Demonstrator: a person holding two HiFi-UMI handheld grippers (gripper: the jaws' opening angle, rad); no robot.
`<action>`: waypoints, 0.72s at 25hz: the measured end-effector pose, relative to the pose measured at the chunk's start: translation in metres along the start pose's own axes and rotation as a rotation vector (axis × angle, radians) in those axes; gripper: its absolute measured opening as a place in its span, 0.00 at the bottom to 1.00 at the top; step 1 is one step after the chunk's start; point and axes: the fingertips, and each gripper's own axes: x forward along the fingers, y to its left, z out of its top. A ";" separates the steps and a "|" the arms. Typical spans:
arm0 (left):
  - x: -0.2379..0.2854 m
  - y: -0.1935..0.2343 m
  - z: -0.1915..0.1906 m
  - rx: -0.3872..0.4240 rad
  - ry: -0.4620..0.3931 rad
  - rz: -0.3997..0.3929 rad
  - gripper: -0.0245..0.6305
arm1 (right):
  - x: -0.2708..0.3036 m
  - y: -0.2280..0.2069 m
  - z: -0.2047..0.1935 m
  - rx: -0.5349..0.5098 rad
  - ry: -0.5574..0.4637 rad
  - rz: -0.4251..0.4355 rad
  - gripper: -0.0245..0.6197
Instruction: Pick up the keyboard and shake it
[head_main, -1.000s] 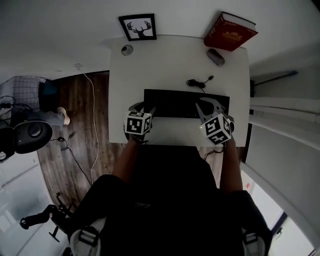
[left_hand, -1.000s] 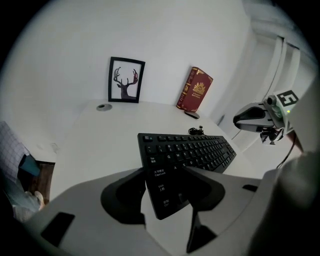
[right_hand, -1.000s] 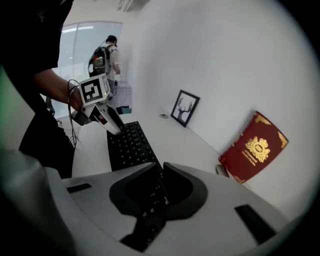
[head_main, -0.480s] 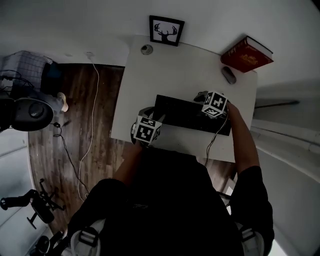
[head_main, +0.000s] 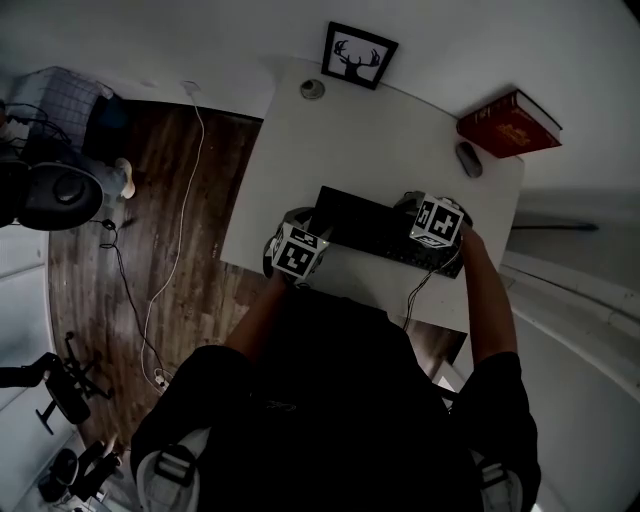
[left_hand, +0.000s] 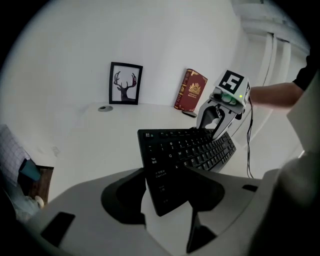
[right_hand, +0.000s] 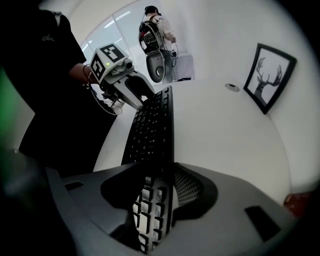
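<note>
Left gripper clamps left end of flat black rectangular keyboard; right gripper jaws, just closing, pinch right end. Keyboard spans between them at near side of smooth white desk. Matte keys, white legends.

light: dim, even | edges: fisheye-bent, dark corners | focus: mostly sharp
</note>
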 end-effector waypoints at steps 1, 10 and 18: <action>0.001 0.001 -0.001 0.017 0.007 0.003 0.37 | -0.002 0.002 0.002 -0.017 0.010 -0.037 0.33; -0.012 0.011 -0.004 0.450 0.117 0.058 0.56 | -0.004 0.028 0.010 -0.169 0.104 -0.299 0.32; -0.001 -0.039 0.028 1.003 0.215 -0.053 0.57 | -0.004 0.035 0.010 -0.189 0.137 -0.422 0.32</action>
